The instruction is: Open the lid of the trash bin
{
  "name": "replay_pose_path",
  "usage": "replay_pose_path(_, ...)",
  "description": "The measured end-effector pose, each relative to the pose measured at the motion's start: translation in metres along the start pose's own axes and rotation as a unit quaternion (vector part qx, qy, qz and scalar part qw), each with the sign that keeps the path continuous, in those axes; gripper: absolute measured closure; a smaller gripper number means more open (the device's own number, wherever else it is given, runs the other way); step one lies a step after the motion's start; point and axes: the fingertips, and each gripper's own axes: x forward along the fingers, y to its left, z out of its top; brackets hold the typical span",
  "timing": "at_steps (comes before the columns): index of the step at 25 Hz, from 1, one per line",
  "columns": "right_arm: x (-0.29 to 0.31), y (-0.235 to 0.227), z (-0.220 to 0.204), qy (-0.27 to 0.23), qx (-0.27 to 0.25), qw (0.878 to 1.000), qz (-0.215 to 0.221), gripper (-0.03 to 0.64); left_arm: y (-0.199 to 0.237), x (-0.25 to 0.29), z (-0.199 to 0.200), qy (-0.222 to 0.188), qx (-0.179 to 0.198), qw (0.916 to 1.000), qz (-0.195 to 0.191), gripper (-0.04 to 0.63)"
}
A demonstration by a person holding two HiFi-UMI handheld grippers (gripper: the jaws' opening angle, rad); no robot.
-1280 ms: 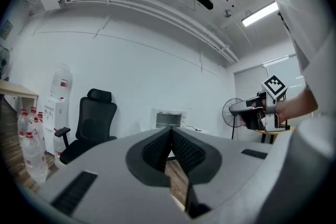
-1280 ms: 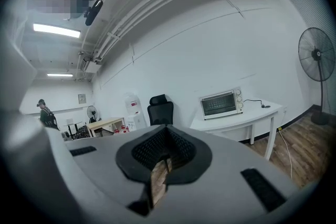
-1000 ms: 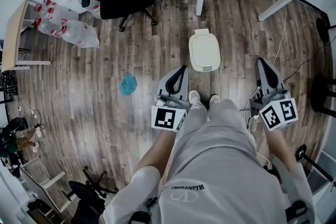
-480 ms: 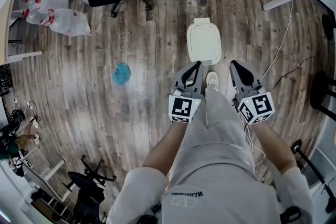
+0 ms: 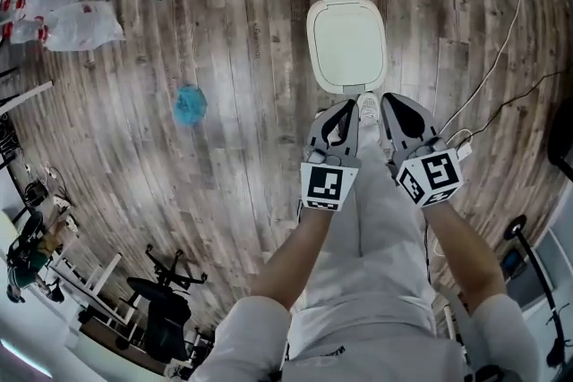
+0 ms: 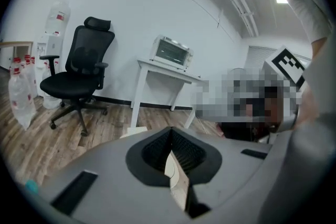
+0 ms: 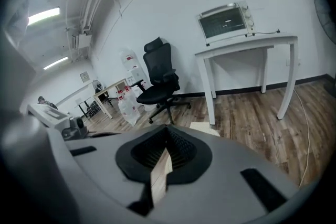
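Trash bin lid, the cream rounded plastic one, is what we're after, and it's lying flat and closed. Starting at the claws: left gripper and right gripper both have their jaws pinched together on nothing, tips side by side just short of the near edge of the white trash bin on the wood plank floor. I'd hook one tip under the front lip, opposite what looks like the hinge end, and lift slowly in an arc so the bin doesn't skid.
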Motion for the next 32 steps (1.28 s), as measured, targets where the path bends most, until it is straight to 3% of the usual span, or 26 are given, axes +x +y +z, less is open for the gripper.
replay_pose_path(13, 0.060, -0.052, -0.144, 0.062, 0.050, 0.997, 0.015, 0.601, 0.012, 0.064, -0.166, 0.067, -0.023, 0.9972, 0.021, 0.594)
replay_pose_path(22, 0.080, -0.058, -0.190, 0.073, 0.066, 0.995, 0.013, 0.601, 0.020, 0.086, -0.220, 0.088, -0.032, 0.9952, 0.028, 0.594)
replay_pose_path(32, 0.085, -0.063, -0.201, 0.076, 0.081, 0.994, 0.006, 0.601, 0.028, 0.095, -0.243, 0.105, -0.034, 0.9934, 0.031, 0.594)
